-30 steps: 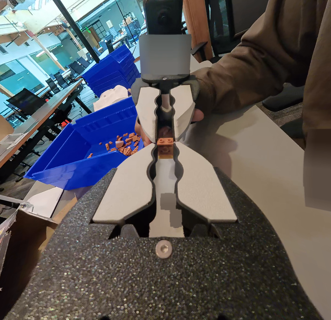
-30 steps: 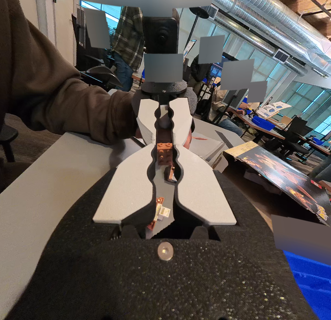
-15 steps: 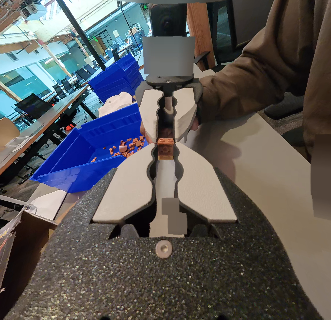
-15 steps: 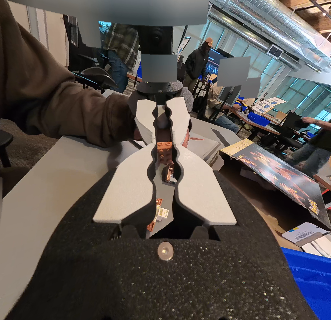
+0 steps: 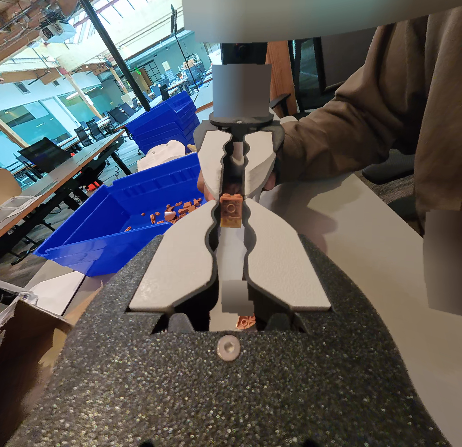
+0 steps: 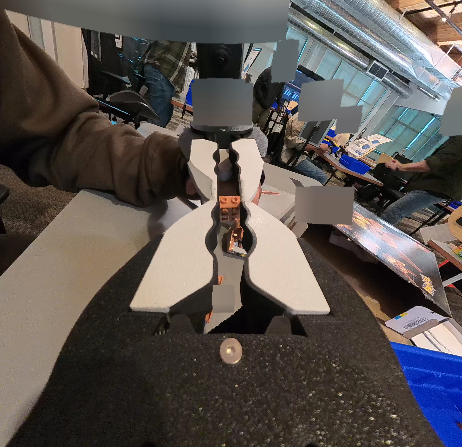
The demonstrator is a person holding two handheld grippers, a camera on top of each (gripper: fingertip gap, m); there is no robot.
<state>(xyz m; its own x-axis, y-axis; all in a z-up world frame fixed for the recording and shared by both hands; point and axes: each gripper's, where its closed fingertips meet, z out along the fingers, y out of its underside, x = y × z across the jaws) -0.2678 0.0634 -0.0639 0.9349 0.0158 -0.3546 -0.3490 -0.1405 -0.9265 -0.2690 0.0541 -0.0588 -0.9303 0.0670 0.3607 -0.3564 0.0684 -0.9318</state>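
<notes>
Since a second ago both views have tipped a little upward and the small brick stack now looks longer between the tips; otherwise the two claws have stayed nose to nose.

Left claw is closed narrow on a stack of reddish-brown toy bricks, its tips pinching the sides, with a tan piece at the near end. Right claw is likewise closed narrow on the same brick stack, studs showing at the far end. Each view shows the other claw directly opposite, tips meeting at the bricks, so the stack is held in the air between them, above the worktop.

I judge the bricks light, hard and smooth-sided: stiff enough to squeeze, but apt to slip or pop apart at a joint if twisted. The flat side walls, where the tips already sit, look the best hold.

Below the right claw a small brown brick build sits on the worktop. To the left claw's left a blue bin holds loose brown bricks. A printed box lies open beyond the right claw, and brown sleeves reach in behind.
</notes>
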